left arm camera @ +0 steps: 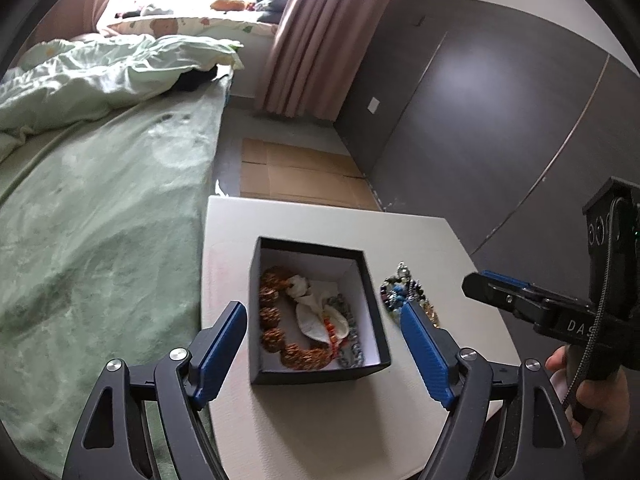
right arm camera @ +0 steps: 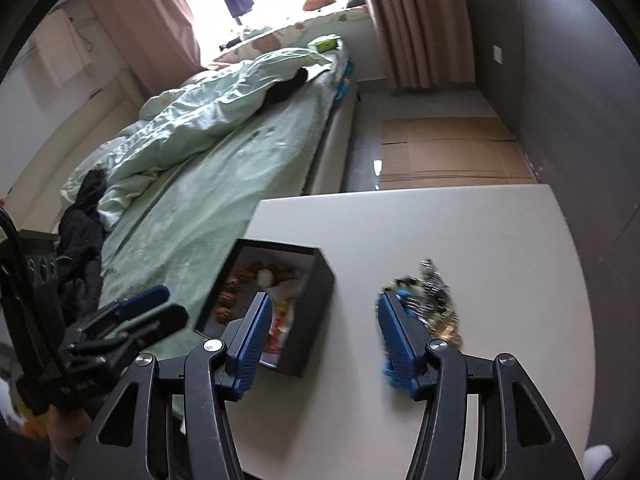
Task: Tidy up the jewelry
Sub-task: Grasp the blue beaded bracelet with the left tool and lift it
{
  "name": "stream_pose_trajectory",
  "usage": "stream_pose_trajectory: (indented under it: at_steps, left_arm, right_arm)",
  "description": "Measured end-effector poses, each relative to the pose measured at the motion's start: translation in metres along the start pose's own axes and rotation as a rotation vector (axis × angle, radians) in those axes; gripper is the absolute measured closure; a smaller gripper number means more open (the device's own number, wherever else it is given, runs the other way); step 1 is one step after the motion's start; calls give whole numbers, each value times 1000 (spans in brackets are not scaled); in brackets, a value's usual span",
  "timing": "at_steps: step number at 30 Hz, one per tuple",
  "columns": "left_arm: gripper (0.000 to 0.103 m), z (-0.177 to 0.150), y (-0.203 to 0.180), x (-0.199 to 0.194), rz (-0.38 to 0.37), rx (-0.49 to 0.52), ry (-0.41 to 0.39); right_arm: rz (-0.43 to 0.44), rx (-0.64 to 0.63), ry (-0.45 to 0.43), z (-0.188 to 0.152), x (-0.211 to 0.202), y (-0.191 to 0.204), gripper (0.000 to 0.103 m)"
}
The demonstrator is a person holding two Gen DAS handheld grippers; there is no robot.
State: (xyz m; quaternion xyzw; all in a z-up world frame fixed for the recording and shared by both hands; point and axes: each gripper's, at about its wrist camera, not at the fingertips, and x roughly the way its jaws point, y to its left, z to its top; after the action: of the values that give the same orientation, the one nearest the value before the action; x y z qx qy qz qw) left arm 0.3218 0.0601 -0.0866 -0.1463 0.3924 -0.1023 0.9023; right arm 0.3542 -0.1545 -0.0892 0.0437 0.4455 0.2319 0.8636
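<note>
Black box (left arm camera: 320,374): sat on white table (left arm camera: 328,432), holding brown bead bracelet (left arm camera: 276,320), white shell (left arm camera: 316,320).
Loose jewelry pile (right arm camera: 434,300): lay beside box.
Left gripper (left arm camera: 324,320): jaws apart, empty.
Right gripper (right arm camera: 324,320): jaws apart, empty.

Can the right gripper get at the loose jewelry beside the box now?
Probably yes. The right gripper is open and empty, the jewelry lies bare on the table by its right finger, and the box stands apart to the left.
</note>
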Motion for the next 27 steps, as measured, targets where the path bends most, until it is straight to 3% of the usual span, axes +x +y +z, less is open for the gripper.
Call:
stream_pose_trajectory:
  at_steps: [4,13,17,19,24,27]
  left_arm:
    - [23,4,-15,3,-8,28,-2]
    - [23,3,-56,22,-38,129,26]
    - [23,1,-71,38,-68,163,77]
    - [27,0,-77,45,-73,168,93]
    - [49,-2,-92,62,-86,175,144]
    - [51,-3,-99,73,-96,166,177]
  right_arm:
    - [-17,41,-24,-5,-14,-21,40]
    - [-42,158,-57,-25,-39,-75,40]
    - [-31,199,-61,-37,-43,-94,40]
    - [-26,221,-64,-43,-44,-102,40]
    - [-25,258,-60,-58,-45,-118,40]
    - [-26,272,-64,-66,-45,-126,40]
